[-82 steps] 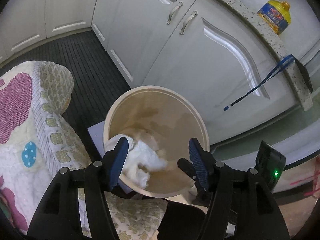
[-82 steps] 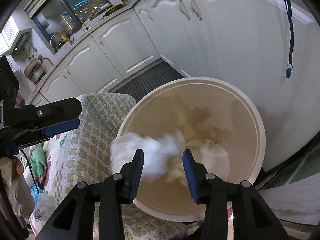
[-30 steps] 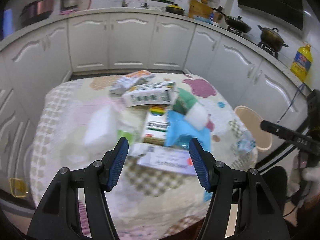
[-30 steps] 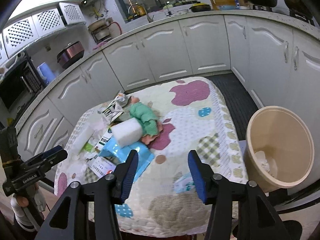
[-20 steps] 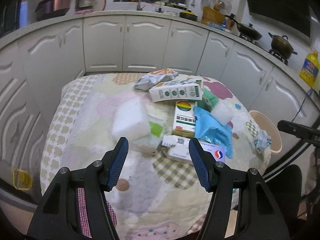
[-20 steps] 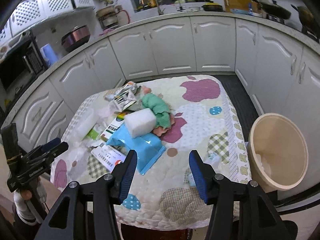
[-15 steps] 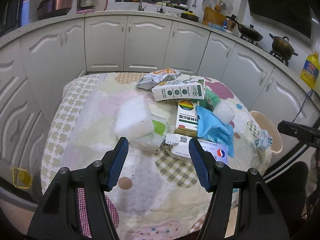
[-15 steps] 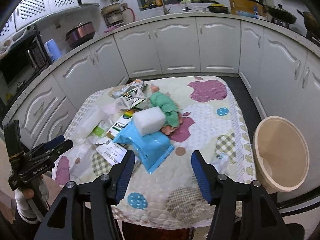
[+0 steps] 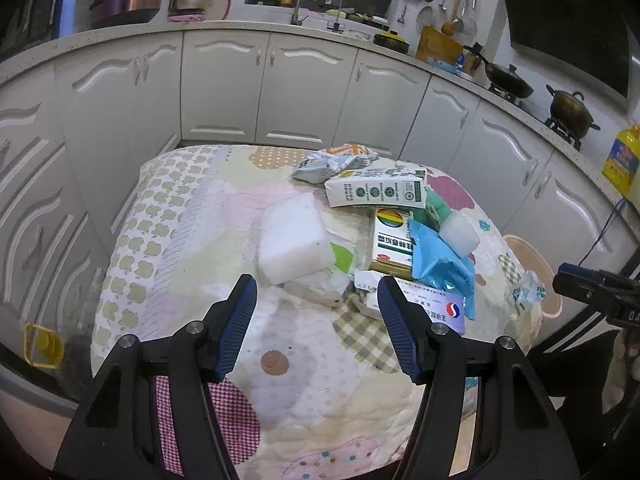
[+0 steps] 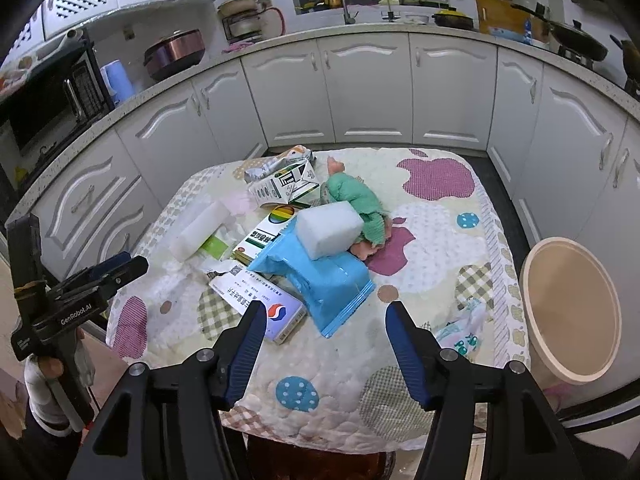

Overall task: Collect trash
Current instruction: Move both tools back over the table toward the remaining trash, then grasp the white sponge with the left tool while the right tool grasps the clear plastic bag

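A quilted table (image 9: 192, 248) (image 10: 432, 216) holds a pile of trash: a white foam block (image 9: 294, 238) (image 10: 198, 232), a second foam block (image 10: 330, 230) (image 9: 460, 234), a blue plastic bag (image 10: 320, 268) (image 9: 436, 262), a carton (image 9: 376, 193) (image 10: 280, 188), a rainbow box (image 9: 390, 242) (image 10: 264, 236), a white card box (image 10: 260, 304) (image 9: 432, 310) and a crumpled wrapper (image 10: 464, 330) (image 9: 528, 288) at the edge. The beige bin (image 10: 568, 312) (image 9: 532, 272) stands beside the table. My left gripper (image 9: 316, 320) and right gripper (image 10: 324, 344) are open, empty, above the table's near side.
White kitchen cabinets (image 10: 368, 92) ring the table. A green cloth doll (image 10: 360, 200) lies in the pile. A silver snack packet (image 9: 332, 162) lies at the far side. An oil bottle (image 9: 620, 160) stands on the counter.
Both grippers left the bin after the white tissue dropped in, and swung back over the table. In the last half second they have shifted only slightly.
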`<state>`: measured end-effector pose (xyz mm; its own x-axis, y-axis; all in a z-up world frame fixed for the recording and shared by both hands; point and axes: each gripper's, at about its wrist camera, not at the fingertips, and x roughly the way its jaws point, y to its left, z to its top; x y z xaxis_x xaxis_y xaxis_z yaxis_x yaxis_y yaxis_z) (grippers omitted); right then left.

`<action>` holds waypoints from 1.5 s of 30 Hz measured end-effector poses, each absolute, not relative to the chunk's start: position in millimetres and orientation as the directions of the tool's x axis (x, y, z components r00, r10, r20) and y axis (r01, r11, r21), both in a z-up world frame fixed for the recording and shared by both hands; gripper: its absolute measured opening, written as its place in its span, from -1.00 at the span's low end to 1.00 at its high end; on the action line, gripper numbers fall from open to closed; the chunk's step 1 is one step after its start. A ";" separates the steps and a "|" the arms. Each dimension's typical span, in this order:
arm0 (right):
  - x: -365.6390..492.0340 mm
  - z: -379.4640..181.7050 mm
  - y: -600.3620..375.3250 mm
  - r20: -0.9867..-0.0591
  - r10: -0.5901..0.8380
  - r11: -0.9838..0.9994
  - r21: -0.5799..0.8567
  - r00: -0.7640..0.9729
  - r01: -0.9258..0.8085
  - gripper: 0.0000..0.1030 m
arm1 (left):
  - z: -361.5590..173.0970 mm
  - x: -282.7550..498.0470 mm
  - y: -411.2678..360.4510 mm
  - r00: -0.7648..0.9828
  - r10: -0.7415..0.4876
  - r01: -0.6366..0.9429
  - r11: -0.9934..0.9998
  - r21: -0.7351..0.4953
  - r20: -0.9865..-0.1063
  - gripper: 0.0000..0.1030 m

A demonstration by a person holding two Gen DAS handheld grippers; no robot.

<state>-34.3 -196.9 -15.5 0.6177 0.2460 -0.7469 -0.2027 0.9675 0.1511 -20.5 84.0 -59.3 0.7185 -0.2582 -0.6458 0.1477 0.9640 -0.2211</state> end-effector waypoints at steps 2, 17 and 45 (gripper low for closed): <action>-35.4 -15.7 -198.9 -0.747 0.243 0.969 0.153 0.619 -0.196 0.17 | -58.8 -20.9 85.4 0.720 -0.259 0.146 0.963 -0.225 -0.644 0.20; -39.1 -12.4 -209.9 -0.735 0.256 0.967 0.184 0.628 -0.178 0.22 | -57.7 -18.8 73.0 0.702 -0.284 0.174 0.958 -0.230 -0.653 0.20; -16.0 -48.3 -260.2 -0.777 0.222 0.973 0.216 0.589 -0.082 0.39 | -69.8 24.2 107.3 0.637 -0.370 0.105 0.910 -0.400 -0.676 0.38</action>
<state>-16.0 -260.2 -48.3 0.5885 0.2223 -0.7773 -0.0820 0.9729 0.2162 24.2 107.3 -69.8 0.6371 -0.3705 -0.6759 0.1047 0.9104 -0.4003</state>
